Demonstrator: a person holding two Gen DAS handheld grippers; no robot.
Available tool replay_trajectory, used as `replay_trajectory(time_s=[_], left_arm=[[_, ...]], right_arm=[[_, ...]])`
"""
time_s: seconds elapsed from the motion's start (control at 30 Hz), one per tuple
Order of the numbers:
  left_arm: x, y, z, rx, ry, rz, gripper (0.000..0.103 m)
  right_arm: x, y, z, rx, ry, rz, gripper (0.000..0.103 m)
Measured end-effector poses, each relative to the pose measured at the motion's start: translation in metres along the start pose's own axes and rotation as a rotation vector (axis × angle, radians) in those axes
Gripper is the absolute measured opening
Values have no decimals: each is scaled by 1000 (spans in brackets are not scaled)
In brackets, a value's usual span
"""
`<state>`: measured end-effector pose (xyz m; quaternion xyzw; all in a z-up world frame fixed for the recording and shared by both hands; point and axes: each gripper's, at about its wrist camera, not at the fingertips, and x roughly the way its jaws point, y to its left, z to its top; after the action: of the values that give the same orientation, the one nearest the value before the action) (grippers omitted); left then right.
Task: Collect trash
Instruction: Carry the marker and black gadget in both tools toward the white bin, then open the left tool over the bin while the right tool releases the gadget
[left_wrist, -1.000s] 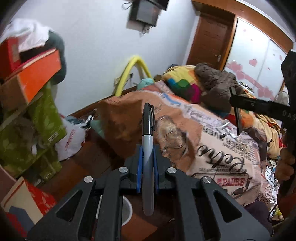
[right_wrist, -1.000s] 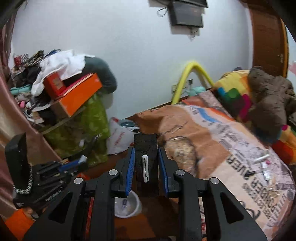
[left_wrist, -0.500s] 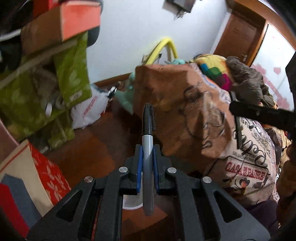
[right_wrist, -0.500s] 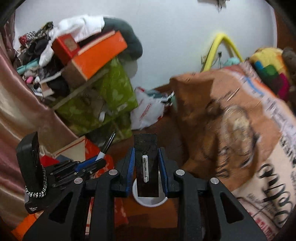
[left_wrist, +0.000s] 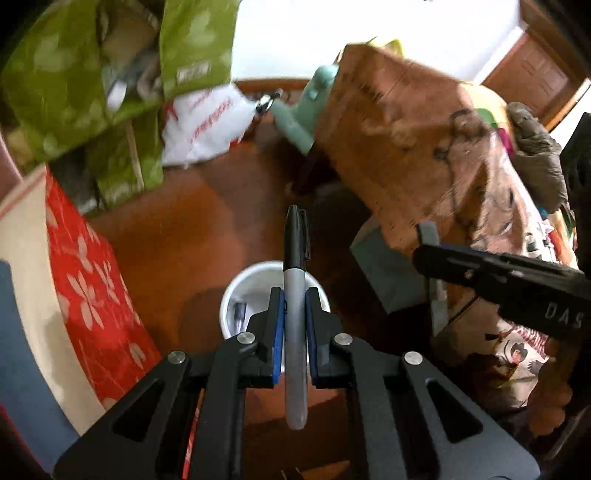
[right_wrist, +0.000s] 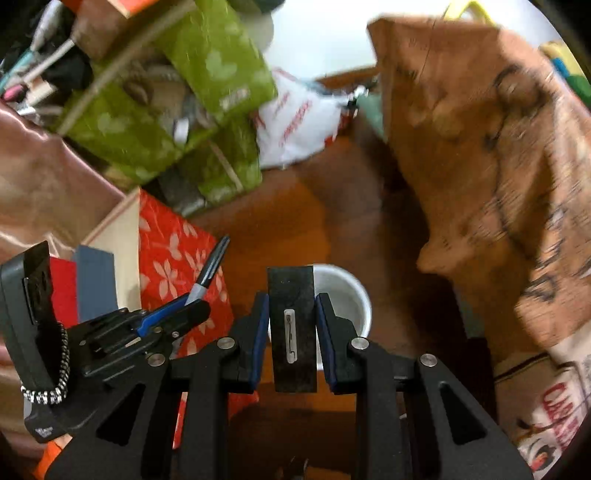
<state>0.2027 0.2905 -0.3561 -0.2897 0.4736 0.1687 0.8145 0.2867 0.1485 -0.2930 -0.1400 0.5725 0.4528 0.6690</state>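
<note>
Red floral box (left_wrist: 92, 295), green patterned bags (right_wrist: 207, 96), brown printed blanket (right_wrist: 480, 147), wooden floor (left_wrist: 207, 221).

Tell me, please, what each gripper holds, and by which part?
Left gripper: marker, by its grey barrel. Right gripper: flat black piece, by its long side edges.

Motion-blurred fisheye views, dim corners

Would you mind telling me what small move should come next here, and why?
Probably open the left gripper to drop the marker into the white cup. The marker is clamped and its tip points toward the cup on the floor, directly ahead. The right gripper, shut on a flat black piece, could follow.
</note>
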Motion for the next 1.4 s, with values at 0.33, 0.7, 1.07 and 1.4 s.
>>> replay_trajectory(time_s=[0.33,0.7,1.07,1.4], left_arm=[[66,36,-24,-161,150,-24,10],[104,46,-32,-197,227,3,10],[131,27,-25,-185,287,-17,10],[93,3,-11,-98,218,38,21]], right_arm=[[80,-23,-3,142,162,4,23],[108,-38,-11,175,193,-1,24],[94,-55,-9,211,182,-18,32],[56,-49,-14,101,122,-58,32]])
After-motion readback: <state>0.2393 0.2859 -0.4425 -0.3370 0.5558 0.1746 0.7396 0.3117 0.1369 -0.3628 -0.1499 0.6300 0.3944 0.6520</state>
